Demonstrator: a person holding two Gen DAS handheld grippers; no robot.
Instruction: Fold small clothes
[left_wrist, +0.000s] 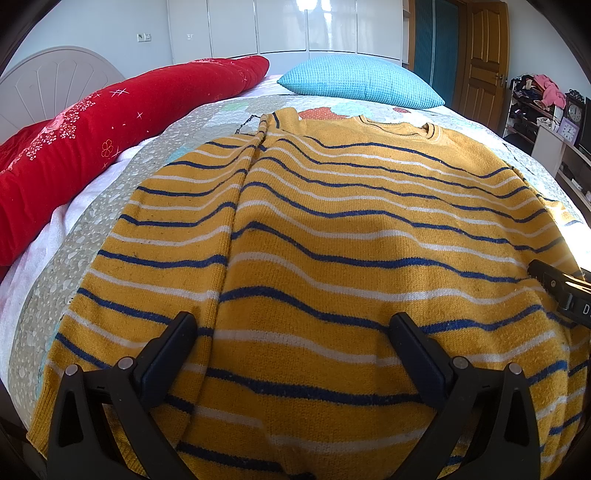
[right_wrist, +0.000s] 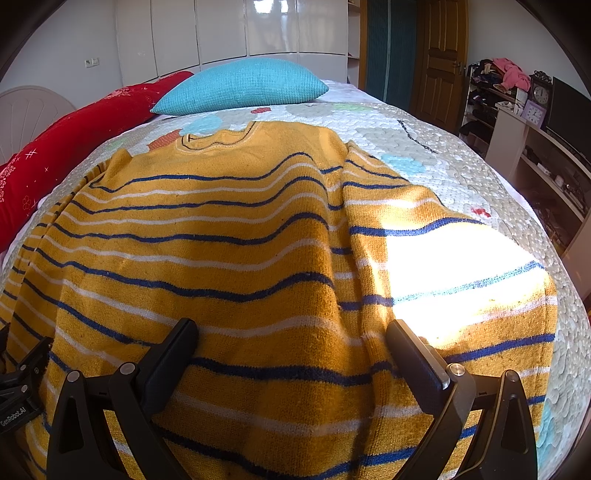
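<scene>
The striped yellow sweater (left_wrist: 332, 229) lies flat on the bed (left_wrist: 110, 206), collar at the far end, both sleeves already laid along its sides. The left gripper (left_wrist: 291, 328) and right gripper (right_wrist: 291, 332) hover over the near hem, jaws spread wide, gripping nothing. The knit looks thick and floppy, so I'd guess a pinch taking only the top layer would drag the body askew. The left sleeve (left_wrist: 177, 236) could slide off when the hem lifts, and the sun glare on the right sleeve (right_wrist: 454, 280) hides its edge
</scene>
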